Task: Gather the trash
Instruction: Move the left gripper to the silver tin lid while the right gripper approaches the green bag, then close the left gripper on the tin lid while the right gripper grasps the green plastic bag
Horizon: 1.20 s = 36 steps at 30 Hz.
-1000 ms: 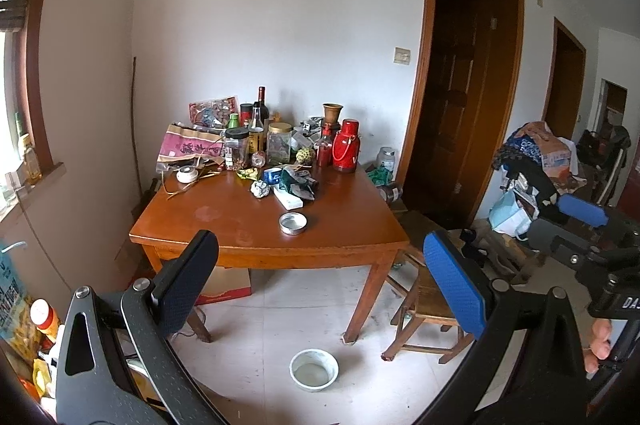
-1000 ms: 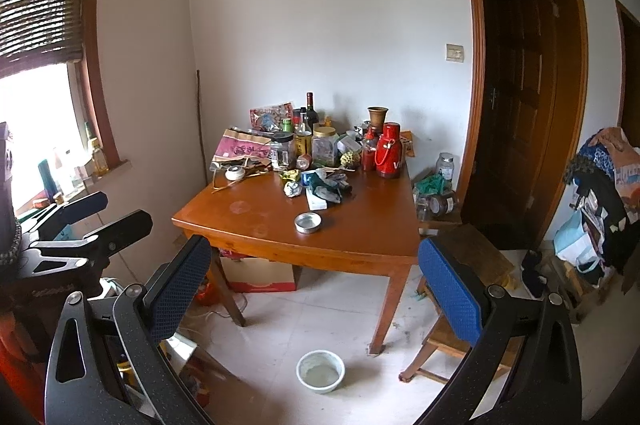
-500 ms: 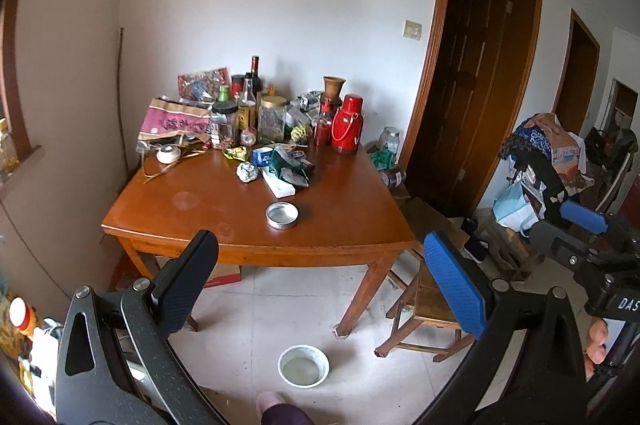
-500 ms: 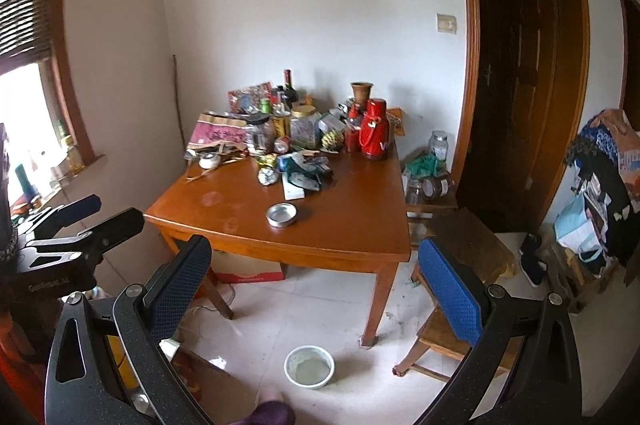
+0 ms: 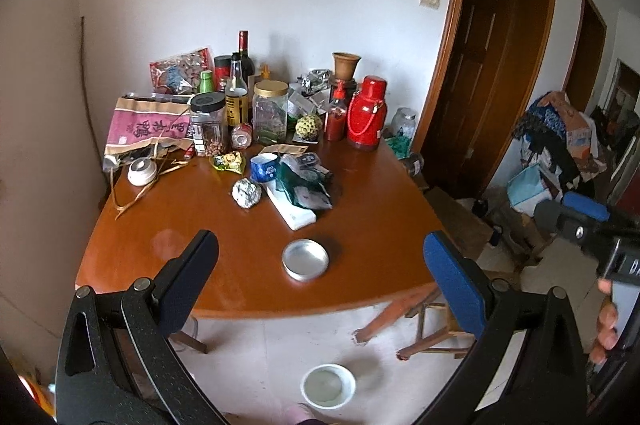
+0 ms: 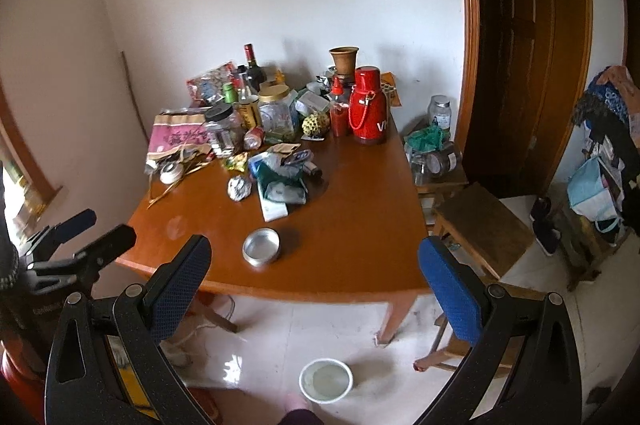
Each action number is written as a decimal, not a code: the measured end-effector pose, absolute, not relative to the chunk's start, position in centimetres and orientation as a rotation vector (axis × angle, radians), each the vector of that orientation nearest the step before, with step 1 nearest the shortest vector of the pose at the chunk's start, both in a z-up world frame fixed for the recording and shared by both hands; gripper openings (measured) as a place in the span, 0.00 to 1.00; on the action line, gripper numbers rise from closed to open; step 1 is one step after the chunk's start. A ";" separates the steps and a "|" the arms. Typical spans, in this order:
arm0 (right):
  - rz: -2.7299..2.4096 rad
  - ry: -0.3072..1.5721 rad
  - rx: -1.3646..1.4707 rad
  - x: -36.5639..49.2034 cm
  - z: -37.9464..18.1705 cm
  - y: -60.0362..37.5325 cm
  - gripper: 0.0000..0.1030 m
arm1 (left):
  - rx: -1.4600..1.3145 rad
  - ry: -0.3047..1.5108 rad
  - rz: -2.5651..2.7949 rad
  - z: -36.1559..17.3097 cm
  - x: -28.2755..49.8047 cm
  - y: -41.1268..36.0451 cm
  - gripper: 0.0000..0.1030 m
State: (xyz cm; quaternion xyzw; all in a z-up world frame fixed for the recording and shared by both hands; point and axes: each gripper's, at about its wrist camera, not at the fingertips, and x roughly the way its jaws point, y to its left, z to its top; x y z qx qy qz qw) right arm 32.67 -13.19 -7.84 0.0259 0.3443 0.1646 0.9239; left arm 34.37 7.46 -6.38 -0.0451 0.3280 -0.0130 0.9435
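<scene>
Both tools wide and empty before the desk (image 5: 372, 225).
Left tool (image 5: 320, 265), right tool (image 6: 314, 265); foil wad (image 5: 246, 193) lay beyond the tin lid (image 5: 305, 259).

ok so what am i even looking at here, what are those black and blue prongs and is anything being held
Those prongs are two handheld grabbing tools, one in each of a person's hands, with a camera on each looking forward along its fingers. One picture comes from the left tool, the other from the right tool. Both stand open and hold nothing. Ahead is a wooden table with a round metal tin, a crumpled foil ball, wrappers, jars, bottles and a red thermos. A white bowl sits on the floor below.
</scene>
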 end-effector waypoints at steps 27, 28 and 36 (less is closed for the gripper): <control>0.570 1.157 0.053 58.6 -21.3 -4.7 1.00 | -0.270 1.183 0.150 -26.7 52.3 13.2 0.68; 0.579 1.174 0.062 59.4 -21.8 -4.4 1.00 | -0.276 1.193 0.158 -27.0 52.4 13.2 0.65; 0.669 1.280 0.109 62.7 -24.8 1.2 1.00 | -0.364 1.257 0.160 -29.7 52.3 12.7 0.41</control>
